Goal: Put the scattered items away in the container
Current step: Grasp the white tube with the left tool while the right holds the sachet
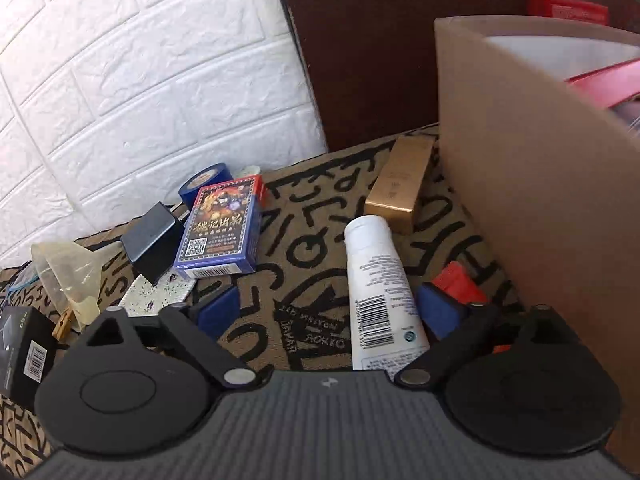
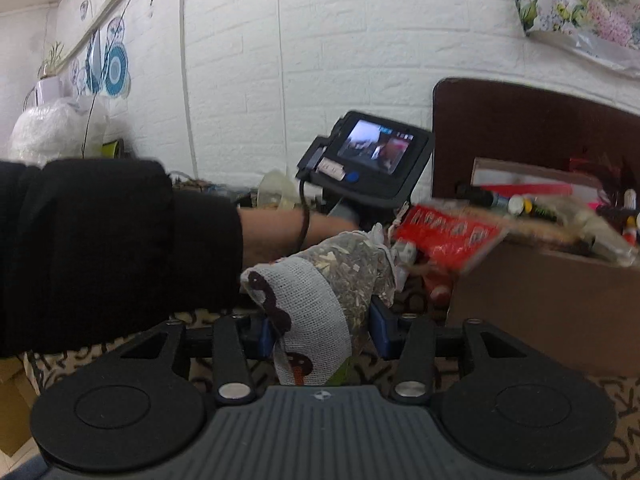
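box: a tan cardboard box (image 1: 532, 184) is parked on the patterned cloth (image 1: 316, 216) against a dark brown board (image 1: 360, 48), right of the loose stuff
box contents: red packaging (image 1: 608, 80) can be seen over the rim from the left wrist; from the right wrist it's seen piled high with a red packet (image 2: 444, 236) tilted over the near edge, plus markers and small bottles, too blurred to be sorted out
left gripper: the left gripper (image 1: 336, 312) is spread wide with nothing gripped, a white tube (image 1: 380, 284) lying on the cloth between its blue pads
right gripper: the right gripper (image 2: 320, 332) is partly closed and clamped on a gauze sachet (image 2: 320, 300) of dried herbs, held left of the box
still scattered: a gold box (image 1: 404, 184) is seen just beside the box wall, a red item (image 1: 456, 284) at its foot, a card deck box (image 1: 224, 228), black adapter (image 1: 152, 240) and blue tape roll (image 1: 208, 184) further left, a black carton (image 1: 24, 352) at the far edge
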The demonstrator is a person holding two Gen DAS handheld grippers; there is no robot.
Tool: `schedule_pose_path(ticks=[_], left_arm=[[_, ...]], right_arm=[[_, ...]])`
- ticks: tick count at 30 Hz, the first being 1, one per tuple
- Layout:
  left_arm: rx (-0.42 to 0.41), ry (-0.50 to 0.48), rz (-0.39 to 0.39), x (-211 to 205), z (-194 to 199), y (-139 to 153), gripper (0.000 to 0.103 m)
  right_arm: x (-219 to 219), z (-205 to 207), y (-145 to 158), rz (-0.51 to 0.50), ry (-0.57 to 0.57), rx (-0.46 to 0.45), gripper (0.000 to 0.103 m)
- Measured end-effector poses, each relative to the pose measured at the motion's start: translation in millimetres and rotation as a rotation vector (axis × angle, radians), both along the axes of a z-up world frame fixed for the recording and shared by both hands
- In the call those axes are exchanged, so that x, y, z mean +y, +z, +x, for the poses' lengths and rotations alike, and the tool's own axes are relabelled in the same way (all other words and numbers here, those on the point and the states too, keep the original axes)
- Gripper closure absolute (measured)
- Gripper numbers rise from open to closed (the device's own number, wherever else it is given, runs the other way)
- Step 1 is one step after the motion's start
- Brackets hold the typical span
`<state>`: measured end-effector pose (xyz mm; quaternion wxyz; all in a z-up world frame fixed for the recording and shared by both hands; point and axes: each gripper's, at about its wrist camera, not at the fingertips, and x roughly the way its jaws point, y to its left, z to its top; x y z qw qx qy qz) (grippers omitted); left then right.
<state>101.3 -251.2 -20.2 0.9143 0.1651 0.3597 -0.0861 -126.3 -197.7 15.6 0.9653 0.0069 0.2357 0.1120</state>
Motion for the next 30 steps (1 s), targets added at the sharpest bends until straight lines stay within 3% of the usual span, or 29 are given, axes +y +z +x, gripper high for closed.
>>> schedule_pose_path(ticks=[6, 10, 12, 14, 16, 18, 21, 30], left_arm=[[-0.015, 0.025, -0.079, 20, 4, -9, 0.000], [-0.030, 0.007, -0.064, 21, -1, -8, 0.000], [-0.020, -0.030, -0.088, 22, -3, -7, 0.014], [-0.005, -0.066, -0.119, 24, -10, -4, 0.045], [-0.008, -0.112, -0.106, 19, -19, -3, 0.068], [-0.013, -0.136, -0.092, 18, -27, -4, 0.067], [0.020, -0.148, -0.160, 36, -33, -3, 0.067], [0.095, -0.178, -0.285, 75, -58, 3, 0.068]], right_arm=[[5, 5, -24, -0.050, -0.018, 0.075, 0.059], [4, 13, -22, -0.063, -0.032, 0.078, 0.059], [4, 15, -22, -0.069, -0.043, 0.077, 0.054], [3, 16, -25, -0.066, -0.055, 0.085, 0.044], [1, 14, -29, -0.058, -0.072, 0.099, 0.037], [-5, 16, -34, -0.029, -0.087, 0.113, 0.030], [-12, 17, -39, 0.010, -0.103, 0.122, 0.023], [-9, 23, -44, 0.073, -0.099, 0.124, 0.020]])
